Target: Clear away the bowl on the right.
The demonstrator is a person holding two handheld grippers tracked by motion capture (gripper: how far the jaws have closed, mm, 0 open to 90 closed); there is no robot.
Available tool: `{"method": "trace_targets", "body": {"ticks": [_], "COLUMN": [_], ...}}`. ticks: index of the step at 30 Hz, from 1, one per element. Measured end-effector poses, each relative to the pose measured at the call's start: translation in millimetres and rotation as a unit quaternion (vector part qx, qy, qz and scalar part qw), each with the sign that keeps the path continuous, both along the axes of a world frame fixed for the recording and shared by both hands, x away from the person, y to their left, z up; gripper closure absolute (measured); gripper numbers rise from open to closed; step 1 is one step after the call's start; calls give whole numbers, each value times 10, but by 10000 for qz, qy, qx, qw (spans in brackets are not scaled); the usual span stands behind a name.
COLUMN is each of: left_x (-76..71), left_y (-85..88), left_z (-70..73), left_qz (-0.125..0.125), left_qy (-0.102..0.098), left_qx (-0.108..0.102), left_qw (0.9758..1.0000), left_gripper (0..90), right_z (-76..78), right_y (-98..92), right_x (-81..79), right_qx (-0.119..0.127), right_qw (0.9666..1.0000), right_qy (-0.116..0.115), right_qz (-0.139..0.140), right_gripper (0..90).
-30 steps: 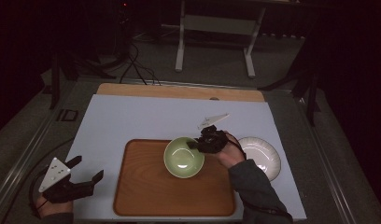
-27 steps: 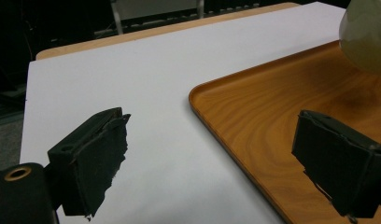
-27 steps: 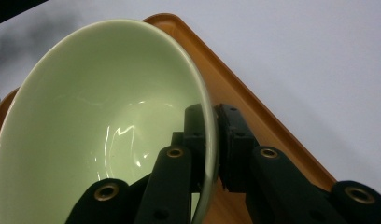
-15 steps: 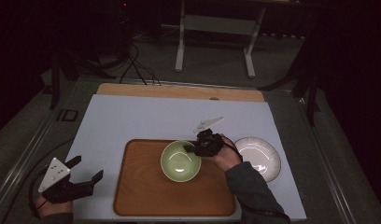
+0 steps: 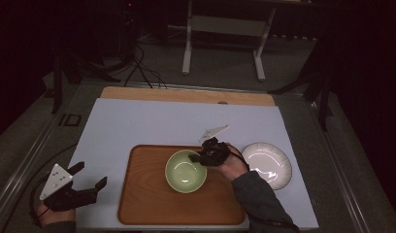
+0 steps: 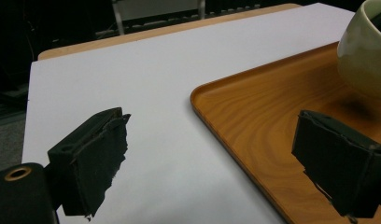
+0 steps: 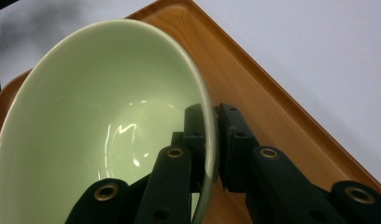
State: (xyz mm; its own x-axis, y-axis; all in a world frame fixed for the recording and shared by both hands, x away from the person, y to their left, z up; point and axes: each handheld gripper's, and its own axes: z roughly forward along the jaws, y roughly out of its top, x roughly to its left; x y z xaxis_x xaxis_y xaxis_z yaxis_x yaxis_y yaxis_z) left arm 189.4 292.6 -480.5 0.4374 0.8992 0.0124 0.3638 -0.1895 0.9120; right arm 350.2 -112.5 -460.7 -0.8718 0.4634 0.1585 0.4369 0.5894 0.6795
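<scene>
Right gripper [image 5: 198, 158] clamped on the rim of the pale green bowl [image 5: 185, 171]; one jaw inside the wall, the other outside, seen close in the right gripper view [image 7: 212, 154] with the glazed rim [image 7: 205, 98] pinched thin between the pads; bowl tilted in that view, hollow facing the camera, bare of contents; below and beyond the jaws, the wooden tray [image 7: 268, 116], its raised edge running diagonally against the pale tabletop [image 7: 319, 56]. From the high view, bowl over the middle of the tray [image 5: 147, 204], near its far edge; white plate [image 5: 266, 165] lying off the tray, just behind the right hand [image 5: 232, 167], on the table sheet [image 5: 138, 126].

Left gripper [image 5: 87, 177] parked at the near left corner of the table, jaws spread wide, gripping nothing; between its jaws in the left gripper view [image 6: 212, 154], bare sheet and the rounded corner of the tray [image 6: 254, 116]; ahead and beyond the right-hand jaw there, the bowl's outer wall [image 6: 366, 60], well apart from the pads.
</scene>
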Motion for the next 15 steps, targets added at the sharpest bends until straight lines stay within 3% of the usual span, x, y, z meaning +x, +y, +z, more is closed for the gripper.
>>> {"method": "trace_targets", "body": {"ticks": [15], "left_x": [-1], "left_y": [-5], "left_z": [2], "left_qz": [10], "left_qy": [-8], "left_qx": [8], "left_qw": [10000], "left_gripper": [103], "right_z": [-105], "right_y": [24], "right_x": [-45], "right_qx": [-68], "right_qw": [9999], "right_qy": [80], "right_qz": [65], "right_gripper": [825]}}
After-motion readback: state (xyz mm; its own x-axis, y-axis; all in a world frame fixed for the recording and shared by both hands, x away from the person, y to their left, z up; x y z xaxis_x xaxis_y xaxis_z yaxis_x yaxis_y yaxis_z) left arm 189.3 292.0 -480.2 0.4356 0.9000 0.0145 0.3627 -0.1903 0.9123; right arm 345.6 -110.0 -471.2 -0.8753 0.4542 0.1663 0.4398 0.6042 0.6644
